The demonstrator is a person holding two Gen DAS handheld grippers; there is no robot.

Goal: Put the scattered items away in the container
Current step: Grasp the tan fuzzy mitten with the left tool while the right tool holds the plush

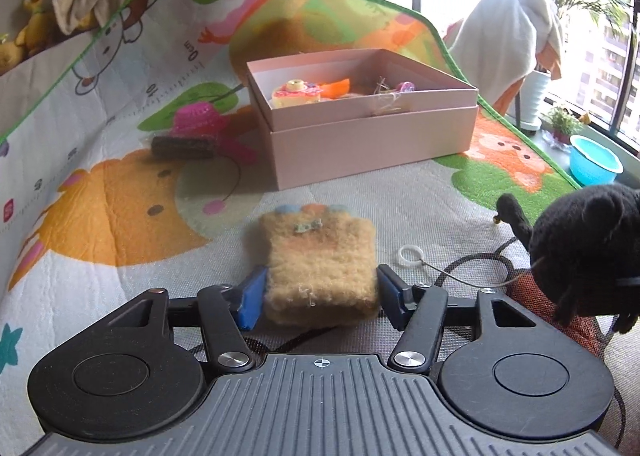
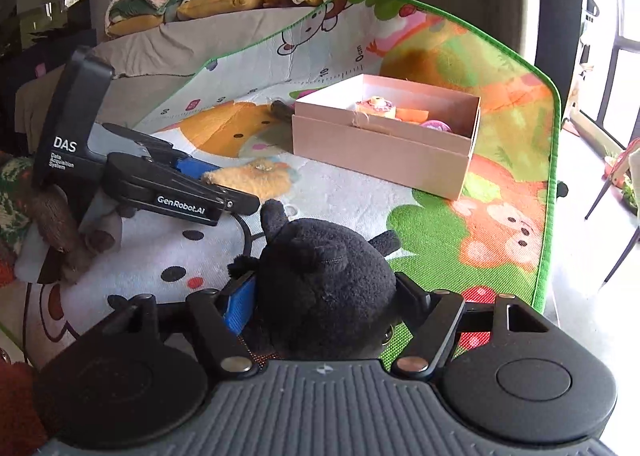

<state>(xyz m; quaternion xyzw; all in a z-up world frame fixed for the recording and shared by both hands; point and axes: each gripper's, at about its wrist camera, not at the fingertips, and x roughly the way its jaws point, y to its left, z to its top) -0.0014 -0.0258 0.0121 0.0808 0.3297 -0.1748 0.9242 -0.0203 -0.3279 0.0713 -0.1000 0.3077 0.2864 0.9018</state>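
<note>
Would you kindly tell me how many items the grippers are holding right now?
2: the fuzzy orange pouch between the fingers of the left gripper, and the black plush toy between the fingers of the right gripper.

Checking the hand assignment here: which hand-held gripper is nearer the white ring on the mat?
Left. The left hand-held gripper, closed around the fuzzy orange pouch, sits just beside the white ring; the right hand-held gripper, holding the black plush, is farther.

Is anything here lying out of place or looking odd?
Yes. A pink knitted hat and a dark roll lie on the play mat left of the pink box, not inside. Nothing looks spilled or damaged.
</note>
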